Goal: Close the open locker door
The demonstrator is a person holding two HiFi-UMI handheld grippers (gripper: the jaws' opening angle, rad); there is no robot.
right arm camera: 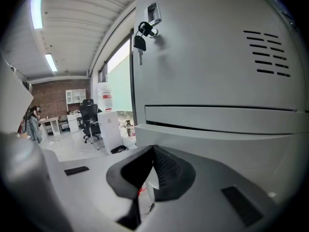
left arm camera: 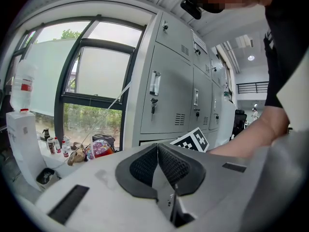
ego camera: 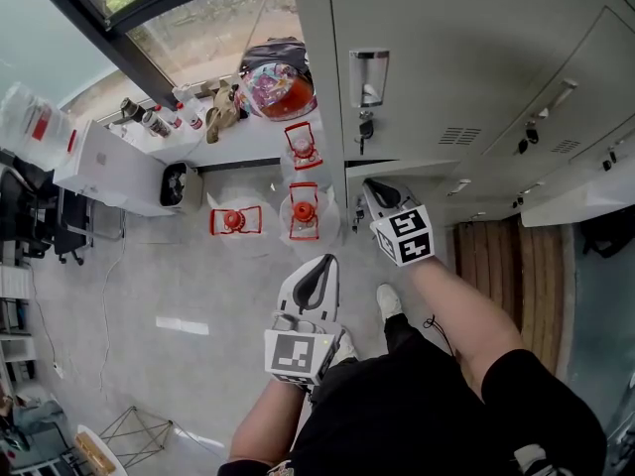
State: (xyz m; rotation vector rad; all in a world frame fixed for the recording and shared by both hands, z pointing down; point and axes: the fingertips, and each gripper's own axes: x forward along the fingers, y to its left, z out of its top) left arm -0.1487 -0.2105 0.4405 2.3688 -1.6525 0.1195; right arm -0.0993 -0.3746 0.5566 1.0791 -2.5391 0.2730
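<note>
A bank of grey lockers (ego camera: 466, 58) fills the upper right of the head view. The corner locker has a handle with keys (ego camera: 365, 125) hanging from its lock (right arm camera: 141, 40). Below it, a lower locker door (ego camera: 427, 169) stands slightly ajar; a dark gap runs along its top (right arm camera: 217, 120). My right gripper (ego camera: 369, 188) is shut and empty, its tips close to that lower door's edge (right arm camera: 153, 149); whether they touch it I cannot tell. My left gripper (ego camera: 319, 263) hangs lower and left, shut on nothing (left arm camera: 158, 146), away from the lockers.
Several water jugs with red handles (ego camera: 303, 211) lie on the floor by the locker corner. A white water dispenser (ego camera: 119, 172) stands to the left, and a sill with bottles and a bag (ego camera: 280, 87) is under the window. A person's shoe (ego camera: 389, 300) is below the right gripper.
</note>
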